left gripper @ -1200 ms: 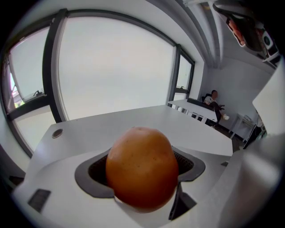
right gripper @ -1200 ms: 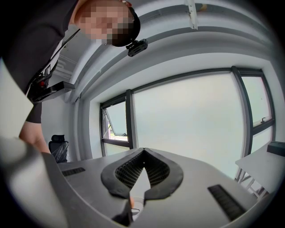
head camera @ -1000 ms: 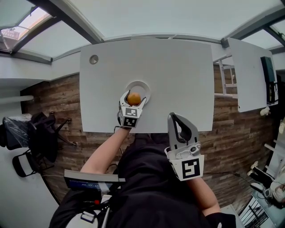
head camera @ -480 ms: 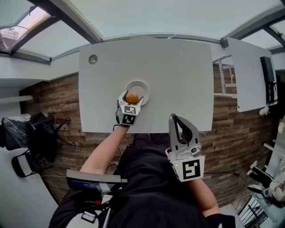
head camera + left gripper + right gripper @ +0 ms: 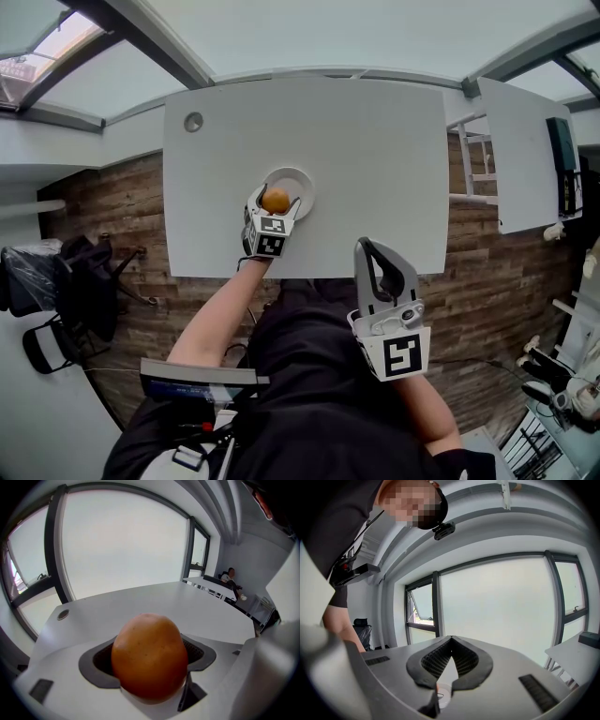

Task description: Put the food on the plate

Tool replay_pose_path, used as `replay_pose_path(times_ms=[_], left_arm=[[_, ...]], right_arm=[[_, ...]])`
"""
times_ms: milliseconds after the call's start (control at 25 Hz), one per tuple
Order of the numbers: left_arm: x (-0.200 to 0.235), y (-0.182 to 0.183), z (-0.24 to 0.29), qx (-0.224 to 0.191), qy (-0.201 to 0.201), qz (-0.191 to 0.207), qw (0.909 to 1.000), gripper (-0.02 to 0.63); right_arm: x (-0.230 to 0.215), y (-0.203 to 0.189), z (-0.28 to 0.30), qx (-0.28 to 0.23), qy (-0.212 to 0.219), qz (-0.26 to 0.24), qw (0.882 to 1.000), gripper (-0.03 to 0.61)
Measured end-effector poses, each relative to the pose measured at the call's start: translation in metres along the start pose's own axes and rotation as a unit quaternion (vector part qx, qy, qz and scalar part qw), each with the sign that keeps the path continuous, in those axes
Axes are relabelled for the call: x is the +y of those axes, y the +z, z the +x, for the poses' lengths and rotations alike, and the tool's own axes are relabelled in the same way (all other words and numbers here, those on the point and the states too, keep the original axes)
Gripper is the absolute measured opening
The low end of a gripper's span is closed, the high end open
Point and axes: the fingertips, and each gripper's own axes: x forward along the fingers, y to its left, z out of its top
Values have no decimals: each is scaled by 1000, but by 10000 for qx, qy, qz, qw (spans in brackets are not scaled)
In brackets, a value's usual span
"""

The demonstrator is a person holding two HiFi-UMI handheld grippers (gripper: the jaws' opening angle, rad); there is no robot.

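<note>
Small round grey grommet [image 5: 193, 122] sits in the far-left corner of the light grey rectangular desk [image 5: 375, 159], well apart from the left tool [image 5: 275, 205] and up-left of it. Left tool's jaws are part open and clamped on a round orange fruit [image 5: 149, 656], one jaw on each side of it. The fruit fills the gap in the left gripper view. In the head view the fruit is right at the left tool's tips, over the near-left part of the white round plate [image 5: 292, 172]. Cannot tell if it touches the plate or hangs just above. The plate lies under and just beyond the left tool, near the desk's front edge. Right tool [image 5: 367, 249] is well apart to the right, off the desk's near edge, over the person's dark lap. Its jaws meet at the tips with nothing between them. A second light grey desk [image 5: 525, 159] stands further right of the right tool.
</note>
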Motion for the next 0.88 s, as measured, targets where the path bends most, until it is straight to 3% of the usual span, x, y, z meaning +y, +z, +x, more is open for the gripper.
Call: replay_pose_path(times_ms=[640,880], left_arm=[[5,-9,15,296,-142,55,9994,379],[6,-12,18,352,-120,80,9993,380]], right_arm=[[1,-7,7,161,-60,37,9998,-3],[-4,-8,5,219,-274,196,9992,-3]])
